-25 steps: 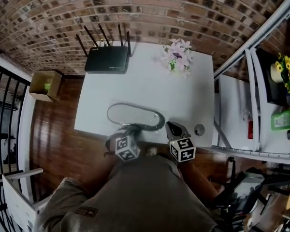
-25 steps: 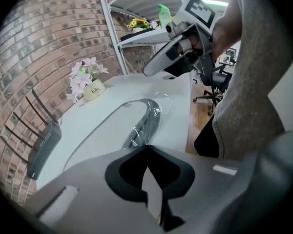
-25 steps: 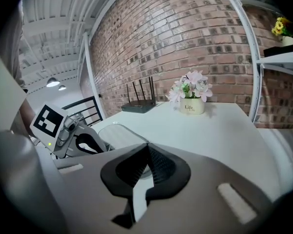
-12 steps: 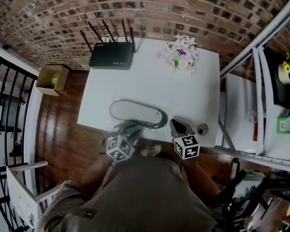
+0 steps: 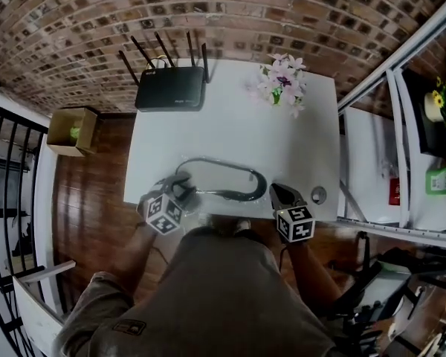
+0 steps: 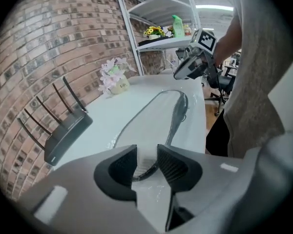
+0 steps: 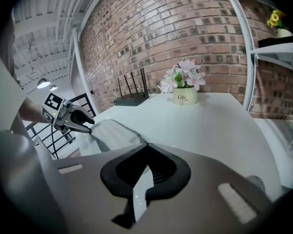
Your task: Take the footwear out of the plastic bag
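Plainly, flat footwear (image 5: 238, 193) inside its clear plastic bag (image 5: 208, 175), lying at lower centre of the head view on the white surface (image 5: 230, 125), left gripper (image 6: 146, 151) fingers just opened, parted astride the bag's left end without pressing it, right gripper (image 7: 147, 152) fingers closed on the bag's right edge.

Black router (image 5: 171, 95), antennas up, at white table (image 5: 238, 136) far-left corner; flower pot (image 5: 284, 84) far right; cardboard box (image 5: 70, 131) on wood floor (image 5: 89, 192); brick wall (image 5: 282, 6) behind.

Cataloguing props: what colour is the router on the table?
The router is black, clearest in the head view.
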A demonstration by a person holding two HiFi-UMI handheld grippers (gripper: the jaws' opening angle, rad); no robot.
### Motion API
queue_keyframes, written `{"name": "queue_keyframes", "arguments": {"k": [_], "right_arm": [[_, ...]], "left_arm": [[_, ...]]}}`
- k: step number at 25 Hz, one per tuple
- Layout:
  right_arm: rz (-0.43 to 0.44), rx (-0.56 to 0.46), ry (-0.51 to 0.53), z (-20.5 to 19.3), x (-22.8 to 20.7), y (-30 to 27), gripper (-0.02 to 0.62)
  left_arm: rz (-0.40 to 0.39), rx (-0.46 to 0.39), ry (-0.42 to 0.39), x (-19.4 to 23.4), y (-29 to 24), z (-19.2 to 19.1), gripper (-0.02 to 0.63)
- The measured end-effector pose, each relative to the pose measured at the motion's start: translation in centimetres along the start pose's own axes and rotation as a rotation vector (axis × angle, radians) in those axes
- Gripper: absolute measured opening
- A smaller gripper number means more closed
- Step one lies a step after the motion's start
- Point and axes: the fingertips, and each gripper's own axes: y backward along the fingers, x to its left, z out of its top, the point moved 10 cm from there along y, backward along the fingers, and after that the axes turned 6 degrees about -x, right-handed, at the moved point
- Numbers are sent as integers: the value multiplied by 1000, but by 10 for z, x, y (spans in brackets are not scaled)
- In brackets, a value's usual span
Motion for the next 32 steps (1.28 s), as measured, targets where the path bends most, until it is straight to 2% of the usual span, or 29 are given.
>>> {"name": "queue_keyframes", "arguments": {"k": [5,9,17,20,25,28,32], "right_arm": [[-50,28,-16,1,5,-5,14],[-64,35,-20,2,6,-7,13],[-28,48,6,1,-4,-7,13],[-13,64,13,-2,-8,-8,14],[11,111,42,-10,-12,-7,14],[44,154,96,-14,-8,-9,16],[92,209,237,-19,1,-15,85]], "left_arm": [[-81,-23,-31,8,-5,-12,97],[-109,-48,-40,10,-2,-12,94],[-125,-32,16,12,28,-31,191],[-133,-6,-17,5,33,-36,220],[-102,43,-128,-10,28,-36,225],[-89,69,-169,-15,23,-37,213],[-61,79,-191,-16,19,-36,113]]}}
